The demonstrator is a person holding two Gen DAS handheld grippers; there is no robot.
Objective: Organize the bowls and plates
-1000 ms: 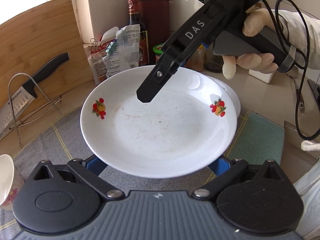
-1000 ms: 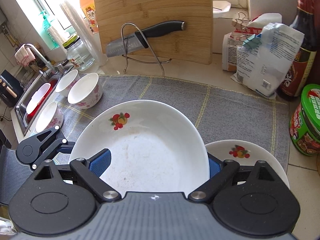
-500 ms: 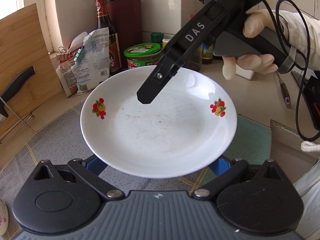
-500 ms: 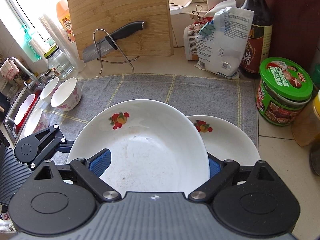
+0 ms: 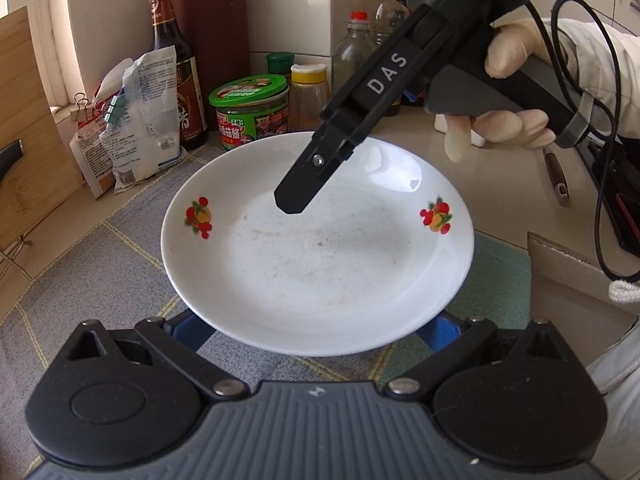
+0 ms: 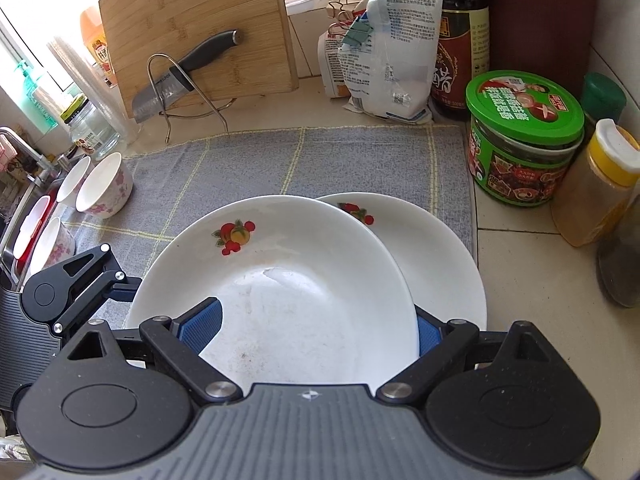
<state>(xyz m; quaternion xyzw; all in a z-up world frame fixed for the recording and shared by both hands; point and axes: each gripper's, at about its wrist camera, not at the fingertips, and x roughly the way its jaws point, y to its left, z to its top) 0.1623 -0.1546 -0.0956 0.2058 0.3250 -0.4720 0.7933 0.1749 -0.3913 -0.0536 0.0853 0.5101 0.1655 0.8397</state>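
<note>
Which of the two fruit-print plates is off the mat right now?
The front plate, held by both grippers; the other plate lies behind it on the grey mat.

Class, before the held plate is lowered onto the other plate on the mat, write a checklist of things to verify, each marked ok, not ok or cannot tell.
1. Right gripper grips held plate: ok, one finger over it, one beneath.
2. Left gripper grips it: cannot tell, the rim hides its fingers.
3. Second plate lies on grey mat, visible part bare: ok.
4. Held plate centred over second plate: not ok, offset left in the right wrist view.
5. Green-lidded jar apart from both plates: ok.
</note>
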